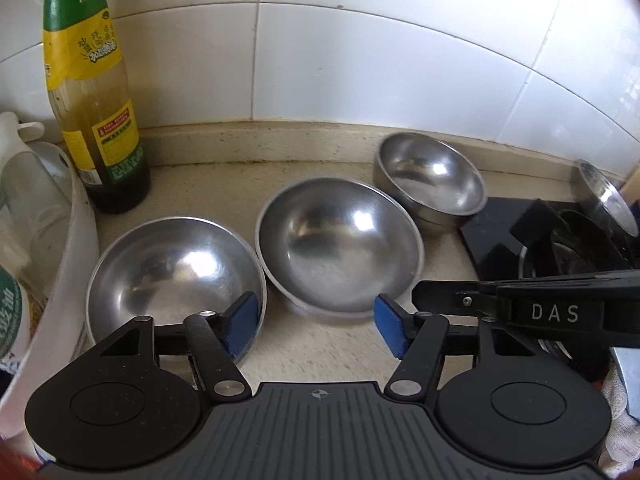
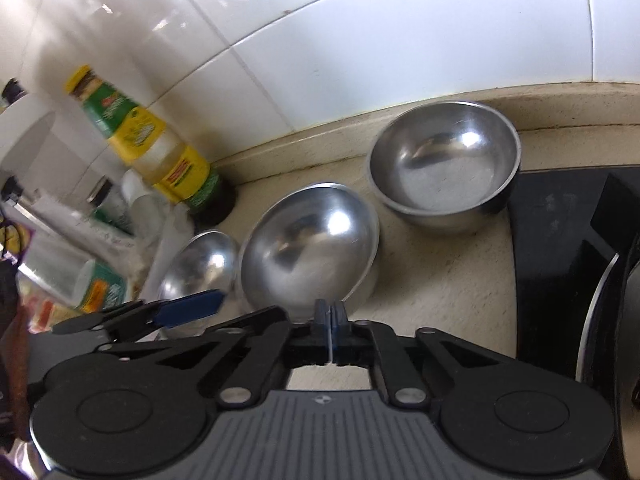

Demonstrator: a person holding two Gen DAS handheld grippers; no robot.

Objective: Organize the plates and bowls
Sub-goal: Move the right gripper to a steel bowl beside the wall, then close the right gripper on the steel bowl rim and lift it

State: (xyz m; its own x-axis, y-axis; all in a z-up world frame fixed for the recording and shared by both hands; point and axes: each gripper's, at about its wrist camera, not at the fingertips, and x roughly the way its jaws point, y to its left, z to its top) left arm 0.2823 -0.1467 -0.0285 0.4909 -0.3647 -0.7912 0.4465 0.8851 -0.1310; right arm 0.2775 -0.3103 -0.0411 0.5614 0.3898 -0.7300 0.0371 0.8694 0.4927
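Three stainless steel bowls are lined up on the beige countertop below the white tiled wall: a left bowl, a middle bowl and a stacked right bowl beside the black stove. A green-and-yellow sauce bottle is stood behind the left bowl. The left gripper is held wide apart and empty near the middle bowl, while the right gripper is pressed closed, with nothing seen between its blue pads.

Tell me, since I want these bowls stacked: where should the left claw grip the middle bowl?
Grip the near rim of the middle bowl, one finger inside and one outside, coming from the front. It sits upright and is wider than the open left claw, so spanning it looks unworkable; the thin rim is probably the surest hold.
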